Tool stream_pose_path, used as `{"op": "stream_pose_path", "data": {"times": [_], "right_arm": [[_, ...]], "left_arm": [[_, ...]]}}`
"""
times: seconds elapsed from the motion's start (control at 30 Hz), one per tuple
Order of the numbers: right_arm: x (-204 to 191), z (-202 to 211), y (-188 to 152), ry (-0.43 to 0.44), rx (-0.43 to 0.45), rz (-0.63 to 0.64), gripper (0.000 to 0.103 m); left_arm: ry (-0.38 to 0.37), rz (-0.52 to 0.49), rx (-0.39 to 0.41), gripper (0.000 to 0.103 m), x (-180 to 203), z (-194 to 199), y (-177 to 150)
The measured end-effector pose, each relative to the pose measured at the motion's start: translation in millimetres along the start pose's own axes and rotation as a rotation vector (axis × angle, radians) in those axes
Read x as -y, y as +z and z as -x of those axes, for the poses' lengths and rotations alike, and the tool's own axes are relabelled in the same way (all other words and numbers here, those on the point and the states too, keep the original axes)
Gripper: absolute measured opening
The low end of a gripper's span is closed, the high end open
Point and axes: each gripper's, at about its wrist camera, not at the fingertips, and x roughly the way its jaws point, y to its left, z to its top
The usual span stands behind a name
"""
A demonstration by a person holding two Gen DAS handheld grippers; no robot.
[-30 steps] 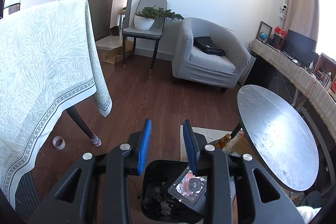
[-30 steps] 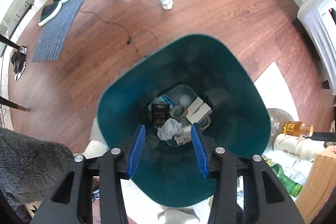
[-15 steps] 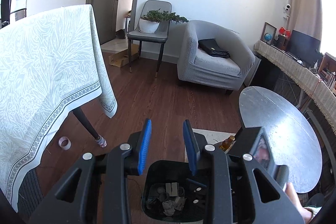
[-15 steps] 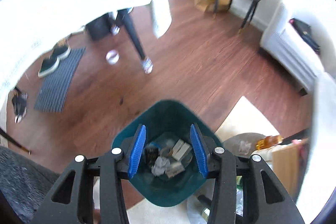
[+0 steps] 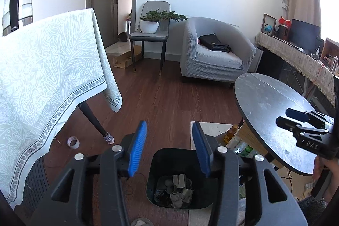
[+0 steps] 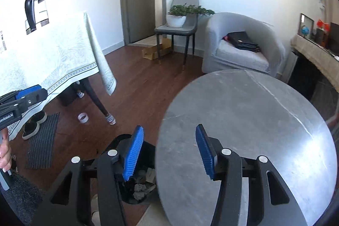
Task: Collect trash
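**Trash bin on the floor, both claws empty above it**

Tape roll (image 5: 73,142): small pale ring, lying flat on the wood floor at the far left, just beside the foot of the table leg (image 5: 93,120) under the patterned tablecloth (image 5: 42,77). Possibly the next piece of trash; being round, it has no long axis to line up with. Its open centre faces up.

Left gripper (image 5: 169,145): jaws have just been opening and now stand apart, with nothing between the blue pads. It points forward and downward over the bin.

Bin (image 5: 161,160): dark, roughly square, upright on the floor with its mouth facing up. It lies directly below and ahead of the left claw, framed between the pads. Crumpled paper and small boxes (image 5: 178,190) sit loose on its bottom.

Bottles (image 5: 235,141): a cluster standing just right of the bin, tucked under the edge of the round table.

Round table (image 5: 275,120): dark top, bare where visible.

Right gripper (image 6: 167,151): jaws have just been opening and stand apart, empty. It hangs over the near rim of the round table, with the bin down to its left and partly hidden by that rim.

Judgement: the left hand is the nearer to the tape roll, which lies forward and left of that claw, well apart from it. Reaching it calls for a swing left and down.
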Motion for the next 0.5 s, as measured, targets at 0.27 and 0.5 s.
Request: {"op": "stream_pose_path", "data": {"times": [0.27, 0.5], "right_arm": [[55.4, 77.1, -28.0, -0.167, 0.090, -0.100, 0.081], [88.2, 124.4, -64.7, -0.272, 0.115, -0.134, 0.090]], "left_arm": [[0.017, -0.059, 0.086, 0.092, 25.4, 39.0, -16.3], [0.027, -0.084, 0.109, 0.098, 41.6, 54.9, -28.5]]}}
